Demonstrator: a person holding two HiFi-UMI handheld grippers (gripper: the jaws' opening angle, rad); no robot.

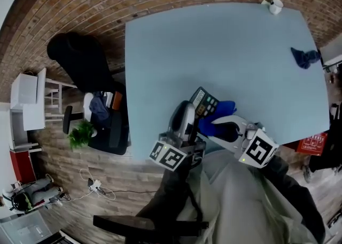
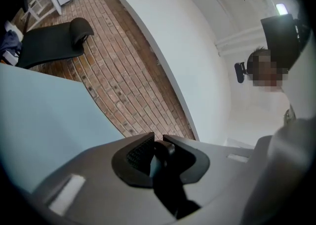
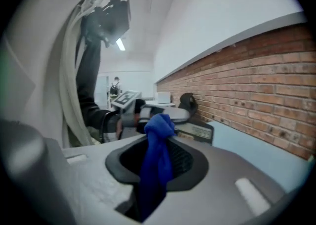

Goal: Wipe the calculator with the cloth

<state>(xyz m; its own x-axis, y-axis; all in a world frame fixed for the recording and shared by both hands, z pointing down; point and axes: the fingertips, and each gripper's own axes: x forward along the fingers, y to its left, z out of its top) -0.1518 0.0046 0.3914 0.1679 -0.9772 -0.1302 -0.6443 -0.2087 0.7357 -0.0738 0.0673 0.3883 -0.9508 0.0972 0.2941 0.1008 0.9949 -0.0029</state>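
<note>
- My left tool (image 2: 158, 144) pinches the calculator (image 1: 206, 103) by its edge, at the near side of the bench (image 1: 224, 50); hard rubbing could twist it free.
- My right tool (image 3: 160, 137) clamps the cloth (image 3: 157, 162); the bunch might slip out.

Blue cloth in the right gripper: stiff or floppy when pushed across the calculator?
Likely floppy: the blue cloth bunches and folds in the right gripper. Probably light: a small pinch holds it. May crumple rather than slide flat on the calculator.

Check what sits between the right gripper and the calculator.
Only the blue cloth, pinched by the right gripper, bunched tip poking toward the calculator. Right gripper view shows it.
</note>
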